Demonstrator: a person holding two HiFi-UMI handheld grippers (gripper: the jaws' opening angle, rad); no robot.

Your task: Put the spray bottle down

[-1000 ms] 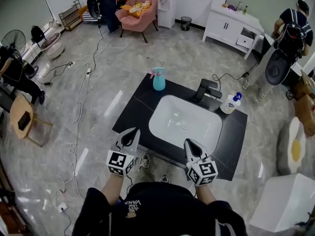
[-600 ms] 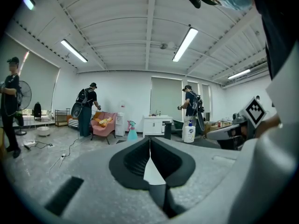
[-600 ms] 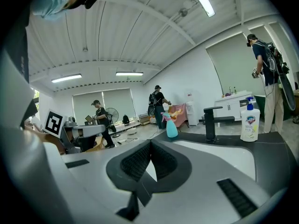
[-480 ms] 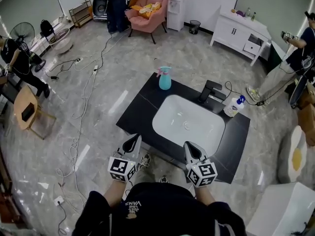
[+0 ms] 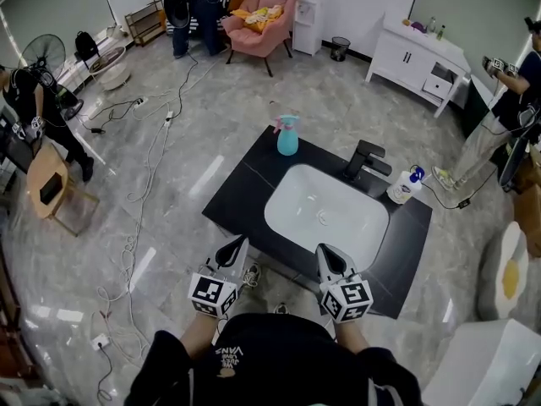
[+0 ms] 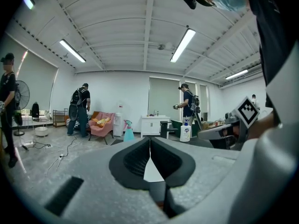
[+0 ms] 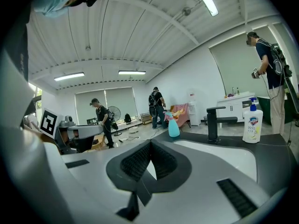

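Observation:
The teal spray bottle with a pink trigger stands upright on the far left corner of the black counter, free of both grippers. It also shows as the spray bottle in the left gripper view and the spray bottle in the right gripper view, far ahead of the jaws. My left gripper hovers at the counter's near edge, shut and empty. My right gripper is beside it over the near rim of the white basin, jaws together with nothing between them.
A black faucet and a white soap pump bottle stand behind the basin. Cables trail over the floor at left. A pink armchair, a white cabinet, a fan and several people ring the room.
The left gripper has drifted slightly along the counter's near edge. Both grippers stay shut and empty. The spray bottle has kept its place on the counter.

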